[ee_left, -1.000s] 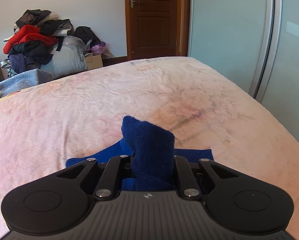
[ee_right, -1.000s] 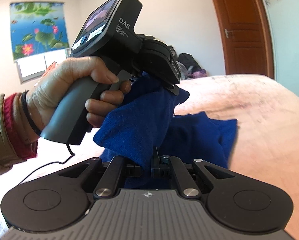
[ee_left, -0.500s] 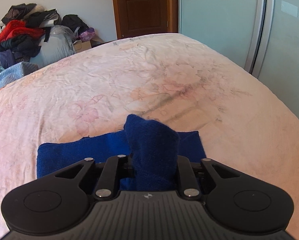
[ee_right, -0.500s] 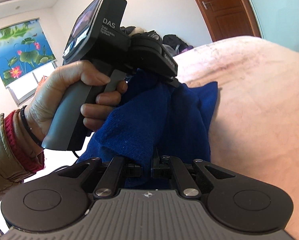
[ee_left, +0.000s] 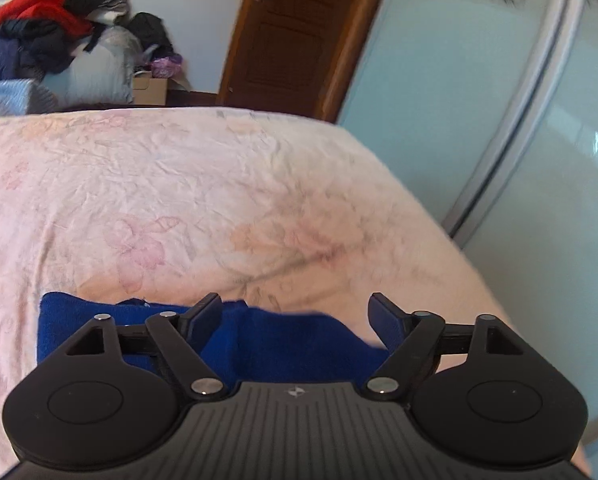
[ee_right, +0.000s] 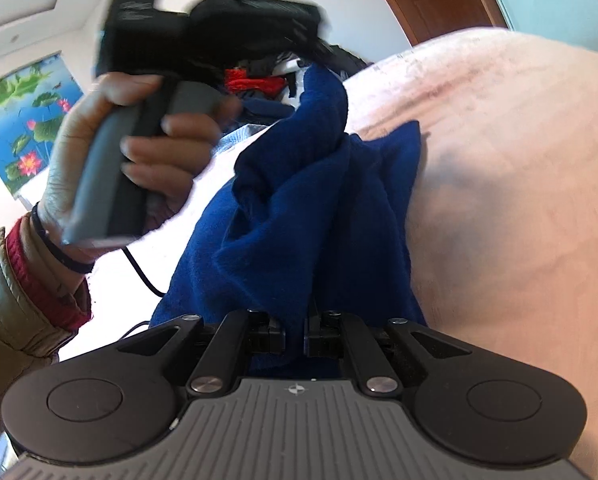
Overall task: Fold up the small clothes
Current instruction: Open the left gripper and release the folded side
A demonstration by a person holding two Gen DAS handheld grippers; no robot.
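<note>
Left fingers [ee_left: 205,312] spread above blue cloth [ee_left: 283,340]; right fingers [ee_right: 277,334] pinch it.

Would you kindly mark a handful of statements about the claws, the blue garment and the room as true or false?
1. The left claw is open with nothing between its fingers. True.
2. The right claw is open and empty. False: it is shut on the blue garment.
3. The blue garment lies on a pink floral bedsheet. True.
4. The wooden door stands wide open. False: it looks closed.
5. A pile of clothes sits beyond the bed. True.
</note>
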